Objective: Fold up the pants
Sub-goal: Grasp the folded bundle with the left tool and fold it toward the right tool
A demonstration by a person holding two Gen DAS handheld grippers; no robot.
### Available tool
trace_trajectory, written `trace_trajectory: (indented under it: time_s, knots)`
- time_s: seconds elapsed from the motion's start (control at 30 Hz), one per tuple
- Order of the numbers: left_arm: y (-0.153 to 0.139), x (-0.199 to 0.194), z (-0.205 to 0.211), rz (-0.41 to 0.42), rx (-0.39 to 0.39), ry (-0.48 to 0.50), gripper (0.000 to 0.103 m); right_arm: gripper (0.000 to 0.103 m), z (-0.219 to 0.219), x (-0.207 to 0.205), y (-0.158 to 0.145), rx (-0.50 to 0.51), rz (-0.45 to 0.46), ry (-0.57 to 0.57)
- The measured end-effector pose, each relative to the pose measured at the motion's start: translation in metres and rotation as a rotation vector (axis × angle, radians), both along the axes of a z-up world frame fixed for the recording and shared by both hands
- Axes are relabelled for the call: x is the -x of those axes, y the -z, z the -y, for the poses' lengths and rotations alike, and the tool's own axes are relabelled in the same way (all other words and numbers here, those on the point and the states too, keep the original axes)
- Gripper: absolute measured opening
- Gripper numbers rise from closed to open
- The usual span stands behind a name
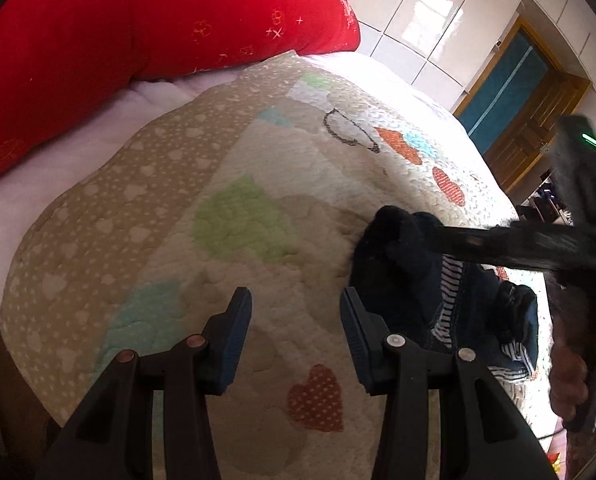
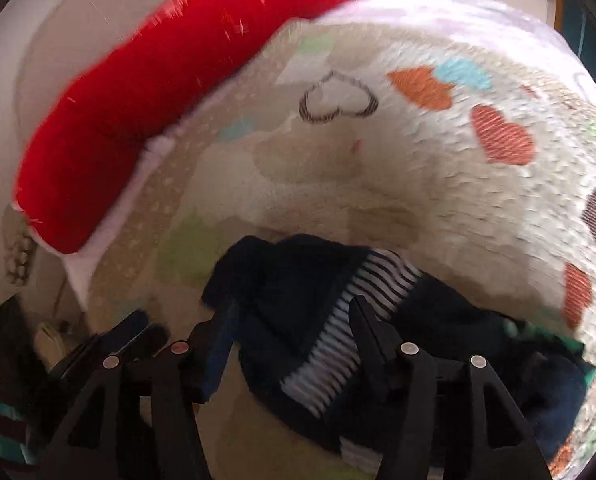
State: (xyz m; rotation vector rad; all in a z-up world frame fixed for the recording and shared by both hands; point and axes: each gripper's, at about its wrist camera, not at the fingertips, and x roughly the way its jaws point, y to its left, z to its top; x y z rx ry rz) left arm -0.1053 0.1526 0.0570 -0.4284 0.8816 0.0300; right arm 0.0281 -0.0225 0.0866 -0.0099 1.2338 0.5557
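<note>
Pants (image 2: 298, 320): dark navy, fleecy, bunched in a loose heap, not flat; a navy-and-white striped band runs through the heap. Right wrist view is motion-blurred, so finer detail can't be read.
Pants, location: on the bed, lying on the heart-pattern quilt (image 1: 233, 184), toward its near right part as seen from the left wrist view.
Left hand-held gripper (image 1: 295, 316): jaws spread apart w/ nothing between them; blue pads face each other over bare quilt, angled down at the bed.
Right hand-held gripper (image 2: 293, 316): jaws apart, pointing down over the heap; striped band and dark cloth show in the gap btw the fingers. Contact w/ the cloth can't be judged through the blur.
Right hand-held gripper, seen from left wrist view (image 1: 530, 248): blurred dark body reaching in from the right edge, its tip at the top of the heap.
Pants vs left hand-held gripper: heap sits just beside the right finger (image 1: 358, 332), on its outer side; touching or not can't be told.
Surroundings: red pillow (image 1: 137, 28) at the far side of the quilt, well apart from the pants; white cabinet doors (image 1: 438, 16) and a wooden door (image 1: 538, 120) beyond the bed.
</note>
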Motion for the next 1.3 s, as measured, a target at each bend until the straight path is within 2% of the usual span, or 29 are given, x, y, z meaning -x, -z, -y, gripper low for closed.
trace_trajectory:
  time_s: [0.07, 0.13, 0.23, 0.3, 0.33, 0.4, 0.5, 0.63, 0.8, 0.83, 0.87, 0.9, 0.97, 1.07, 1.17, 1.3]
  knots:
    - [0.003, 0.002, -0.003, -0.004, 0.005, -0.002, 0.045, 0.061, -0.019, -0.009, 0.014, 0.045, -0.039, -0.014]
    - [0.005, 0.002, -0.006, -0.011, 0.01, -0.007, 0.045, 0.068, -0.035, -0.016, 0.027, 0.099, -0.065, -0.026]
    - [0.009, 0.003, -0.005, -0.016, 0.027, 0.003, 0.045, 0.076, -0.053, -0.021, 0.038, 0.182, -0.077, -0.05]
    - [0.01, 0.002, -0.002, -0.014, 0.035, 0.017, 0.045, 0.076, -0.063, -0.019, 0.043, 0.253, -0.065, -0.078]
    - [0.01, 0.001, 0.002, -0.013, 0.041, 0.028, 0.045, 0.074, -0.065, -0.017, 0.044, 0.281, -0.051, -0.091]
    - [0.011, 0.0, 0.009, -0.013, 0.052, 0.052, 0.045, 0.044, -0.065, -0.013, 0.044, 0.341, -0.011, -0.105]
    - [0.013, -0.005, 0.025, -0.01, 0.075, 0.099, 0.045, 0.035, -0.053, -0.011, 0.036, 0.287, -0.006, -0.093]
    - [0.013, -0.014, 0.049, 0.012, 0.086, 0.162, 0.045, 0.033, -0.024, -0.01, 0.02, 0.15, -0.031, -0.05]
    - [0.021, -0.033, 0.078, 0.007, 0.083, 0.224, 0.043, 0.032, 0.003, -0.003, 0.001, 0.042, -0.025, -0.008]
    - [0.023, -0.038, 0.083, -0.001, 0.107, 0.24, 0.036, 0.032, 0.006, -0.001, -0.001, 0.026, -0.024, -0.002]
    - [0.024, -0.042, 0.086, -0.012, 0.13, 0.25, 0.012, 0.032, 0.009, 0.001, -0.002, 0.009, -0.026, 0.002]
    - [0.023, -0.044, 0.09, -0.019, 0.136, 0.255, 0.009, 0.033, 0.016, 0.003, -0.006, -0.003, -0.023, 0.006]
    - [0.013, -0.042, 0.095, 0.005, 0.14, 0.259, 0.009, 0.033, 0.019, 0.003, -0.011, -0.024, -0.017, 0.015]
    - [-0.014, -0.032, 0.108, 0.065, 0.147, 0.294, 0.009, 0.033, 0.038, 0.0, -0.023, -0.11, -0.009, 0.04]
    - [-0.036, -0.027, 0.126, 0.1, 0.156, 0.341, 0.009, 0.033, 0.067, 0.008, -0.04, -0.188, 0.019, 0.065]
    - [-0.055, -0.029, 0.175, 0.119, 0.122, 0.437, 0.009, 0.033, 0.124, 0.023, -0.056, -0.272, 0.073, 0.132]
